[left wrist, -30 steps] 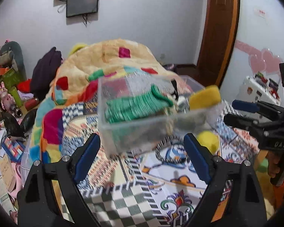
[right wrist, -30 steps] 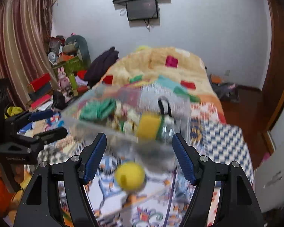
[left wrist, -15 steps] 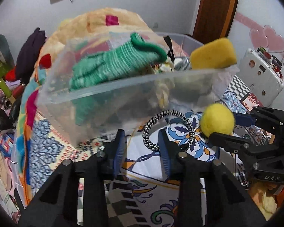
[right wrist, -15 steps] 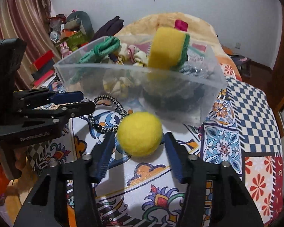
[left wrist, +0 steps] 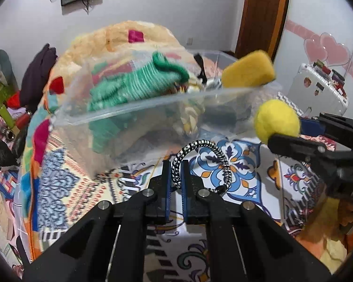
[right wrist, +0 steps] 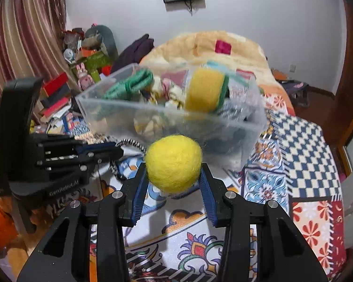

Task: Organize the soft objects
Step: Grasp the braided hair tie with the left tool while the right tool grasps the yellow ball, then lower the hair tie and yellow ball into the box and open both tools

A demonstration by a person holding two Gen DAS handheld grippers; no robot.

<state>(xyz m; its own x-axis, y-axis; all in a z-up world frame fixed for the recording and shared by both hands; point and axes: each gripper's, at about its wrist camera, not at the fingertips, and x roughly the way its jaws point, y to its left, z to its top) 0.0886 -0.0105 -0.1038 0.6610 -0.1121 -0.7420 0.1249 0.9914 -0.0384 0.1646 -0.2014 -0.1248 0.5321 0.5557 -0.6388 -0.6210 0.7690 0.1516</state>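
My left gripper is shut on a black-and-white braided ring that loops out over the patterned bedspread; it also shows in the right wrist view. My right gripper is shut on a yellow felt ball, held just above the bed; the ball also shows in the left wrist view. Behind both stands a clear plastic bin holding a green knitted piece, a yellow sponge and other soft items.
A patterned bedspread covers the bed, with a heaped blanket behind the bin. Cluttered toys and books lie at the left by a curtain. A white case and a door stand at the right.
Both grippers have closed: the left onto the braided ring, the right onto the yellow ball. Both tools moved down and in toward the bin, then lifted slightly.
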